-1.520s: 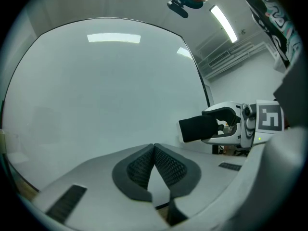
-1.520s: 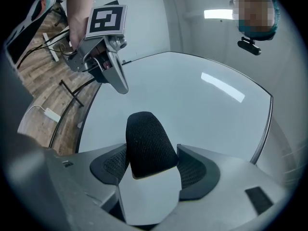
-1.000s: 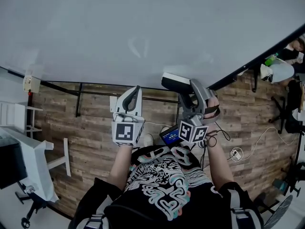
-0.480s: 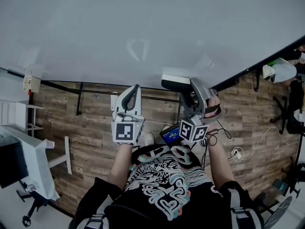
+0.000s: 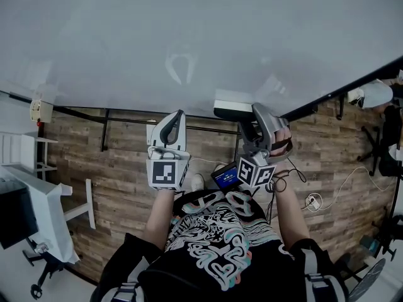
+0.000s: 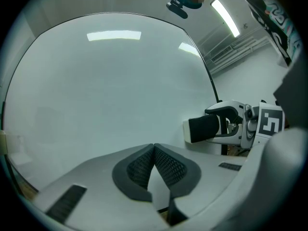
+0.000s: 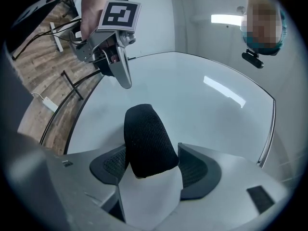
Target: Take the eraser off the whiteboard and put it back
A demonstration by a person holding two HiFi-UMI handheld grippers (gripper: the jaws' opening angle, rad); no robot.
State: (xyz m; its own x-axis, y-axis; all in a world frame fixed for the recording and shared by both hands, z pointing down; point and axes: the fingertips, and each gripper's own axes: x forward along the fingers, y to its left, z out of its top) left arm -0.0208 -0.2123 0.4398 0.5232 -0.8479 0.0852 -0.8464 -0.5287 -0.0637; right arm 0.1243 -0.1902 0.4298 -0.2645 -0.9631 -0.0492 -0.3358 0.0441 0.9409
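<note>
The right tongs (image 5: 249, 119) are pinching the eraser (image 5: 232, 104). In the right gripper view the black felt block sits squarely between the two pads, with its white backing on the near side, and it projects past the tips toward the whiteboard (image 5: 189, 36). The left tongs (image 5: 177, 121) are pressed together with nothing between them. They hang beside the right tongs on their left and point at the same board. From the left gripper view, the eraser's far end lies at or just off the board surface directly ahead of the right tongs; contact cannot be confirmed. Compared with the head view one second earlier, almost nothing has changed. Both tongs occupy the same places, the grip width on the eraser is the same, and the eraser has at most crept slightly toward the board. This is judged to be a pause at the board, not a transfer. The eraser is under full control of the right tongs and has not been released, so the return step remains incomplete. Before the pads spread, the eraser must seat flat against the board. If it is released while tilted or short of the surface, it is likely to drop to the floor below the tongs.
</note>
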